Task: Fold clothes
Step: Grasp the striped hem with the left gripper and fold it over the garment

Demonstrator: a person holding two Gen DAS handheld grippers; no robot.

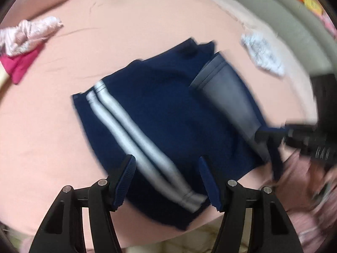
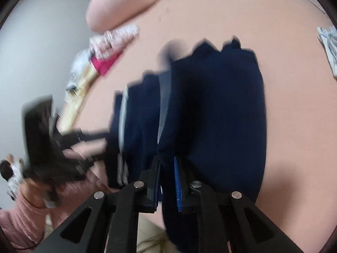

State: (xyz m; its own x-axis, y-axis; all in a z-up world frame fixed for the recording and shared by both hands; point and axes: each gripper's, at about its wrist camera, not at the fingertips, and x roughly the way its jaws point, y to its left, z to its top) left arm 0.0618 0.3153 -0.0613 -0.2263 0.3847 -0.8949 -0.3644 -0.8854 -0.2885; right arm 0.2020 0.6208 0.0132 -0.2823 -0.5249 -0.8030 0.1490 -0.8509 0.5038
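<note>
Navy striped shorts (image 1: 168, 113), right gripper (image 2: 167, 177) pinching

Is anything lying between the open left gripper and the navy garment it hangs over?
Nothing visible. The left gripper hangs open directly above the navy garment, with no object between. The right gripper already pinches the garment's edge, off to the side.

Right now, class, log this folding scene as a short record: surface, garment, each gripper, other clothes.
surface: pink bedsheet
garment: navy trousers with white side stripes, lying partly folded
left gripper: open, above the trousers
right gripper: shut on the trousers' navy fabric
other clothes: pink-and-white pile at the left; pale crumpled cloth at the right
</note>
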